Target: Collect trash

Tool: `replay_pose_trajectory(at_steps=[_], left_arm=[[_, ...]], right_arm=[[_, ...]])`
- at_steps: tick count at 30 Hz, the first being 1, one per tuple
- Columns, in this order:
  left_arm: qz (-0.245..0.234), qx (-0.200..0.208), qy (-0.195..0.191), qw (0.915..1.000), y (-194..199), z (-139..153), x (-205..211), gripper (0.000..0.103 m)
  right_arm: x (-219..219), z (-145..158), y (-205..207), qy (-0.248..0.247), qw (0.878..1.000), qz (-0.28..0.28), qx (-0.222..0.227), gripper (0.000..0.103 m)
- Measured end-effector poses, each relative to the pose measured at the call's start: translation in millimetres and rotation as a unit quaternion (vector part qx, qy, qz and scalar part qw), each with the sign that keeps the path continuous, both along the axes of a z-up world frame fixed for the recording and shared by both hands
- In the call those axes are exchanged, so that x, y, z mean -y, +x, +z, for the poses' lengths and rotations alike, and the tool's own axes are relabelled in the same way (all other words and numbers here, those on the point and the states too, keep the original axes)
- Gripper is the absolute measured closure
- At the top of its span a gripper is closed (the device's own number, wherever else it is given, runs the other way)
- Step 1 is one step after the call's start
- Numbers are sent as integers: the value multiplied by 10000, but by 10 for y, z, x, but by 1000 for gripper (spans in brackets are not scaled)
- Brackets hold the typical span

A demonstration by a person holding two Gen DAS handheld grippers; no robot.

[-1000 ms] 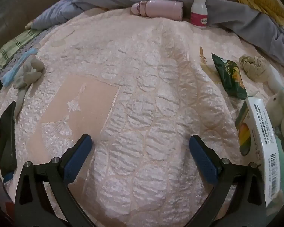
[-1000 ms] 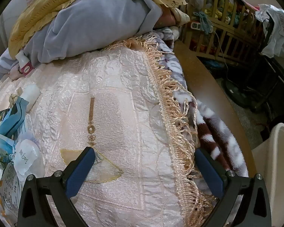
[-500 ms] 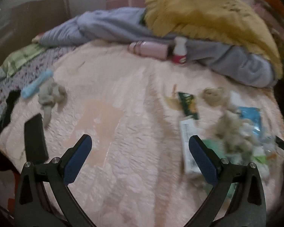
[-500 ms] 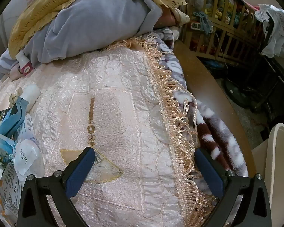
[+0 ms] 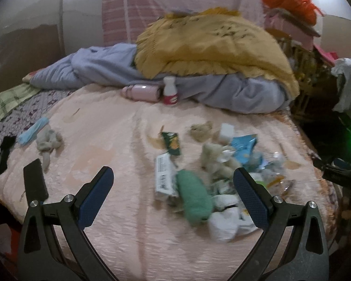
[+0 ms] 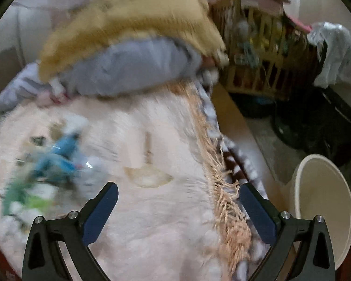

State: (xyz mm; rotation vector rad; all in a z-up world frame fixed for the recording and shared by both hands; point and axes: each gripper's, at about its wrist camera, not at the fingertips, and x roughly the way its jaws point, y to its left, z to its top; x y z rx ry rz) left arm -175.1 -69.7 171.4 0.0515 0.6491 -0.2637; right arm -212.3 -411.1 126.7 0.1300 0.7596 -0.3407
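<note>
Both grippers, left gripper (image 5: 173, 194) and right gripper (image 6: 179, 208), hover fingers wide, empty; trash pile (image 5: 213, 171) heaped on bed for collection, bin (image 6: 323, 210) alongside.

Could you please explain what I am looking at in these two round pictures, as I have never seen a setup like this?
There is no robot here: a person holds a two-finger gripper in each hand, and a fisheye camera on each one looks forward along its fingers. One picture is from the left gripper, the other from the right gripper. Both are open and hold nothing.

They hover over a bed with a pink quilt. On it lies a pile of trash: wrappers, crumpled paper and a green cloth-like item. Further back are a pink bottle and a small white bottle, against grey and yellow bedding. The right view, which is blurred, also shows a cream bin beside the bed.
</note>
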Motion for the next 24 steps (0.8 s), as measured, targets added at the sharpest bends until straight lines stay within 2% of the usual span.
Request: replay_pose_trajectory(at_steps=[3, 10, 18, 24], left_arm=[[-56, 153, -50, 9999, -90, 97, 61, 1], [-95, 376, -168, 9991, -269, 237, 132, 1], [-48, 538, -243, 9982, -346, 316, 117, 1], [-35, 581, -325, 9978, -365, 331, 91, 1]], right_arm=[[-287, 338, -227, -182, 9985, 177, 490, 0], [-734, 747, -450, -133, 9928, 577, 1038, 0], [-1009, 923, -633, -296, 9865, 817, 1390, 0], [-1100, 976, -670, -393, 9846, 906, 1443, 0]])
